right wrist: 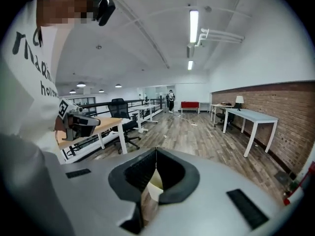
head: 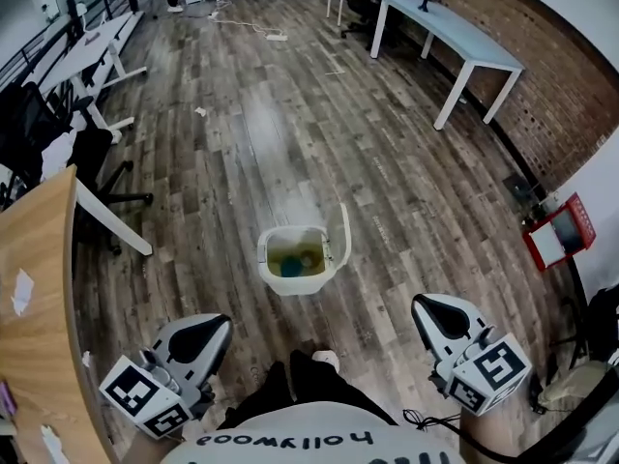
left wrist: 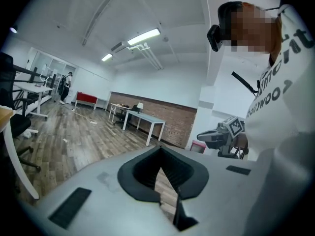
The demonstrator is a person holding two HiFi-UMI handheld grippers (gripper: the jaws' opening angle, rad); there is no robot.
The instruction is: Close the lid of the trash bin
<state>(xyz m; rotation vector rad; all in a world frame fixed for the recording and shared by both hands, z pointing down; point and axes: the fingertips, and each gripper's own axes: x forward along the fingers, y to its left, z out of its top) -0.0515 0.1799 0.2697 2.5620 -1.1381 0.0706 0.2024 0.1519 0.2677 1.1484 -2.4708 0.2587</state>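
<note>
Trash bin (head: 295, 261) is set on the floor ahead, its lid (head: 344, 232) raised, seemingly hinged at the right. Left gripper (head: 201, 339) and right gripper (head: 437, 317) are held low, well apart from it. Both pairs of jaws are closed on nothing, probably for pushing.

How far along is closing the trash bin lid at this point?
Nothing is done yet: the trash bin stands open on the floor, its lid upright at its right side. Nothing is in hand: the left gripper and right gripper are shut, empty and short of the bin. Left to do: reach the lid and swing it down.
</note>
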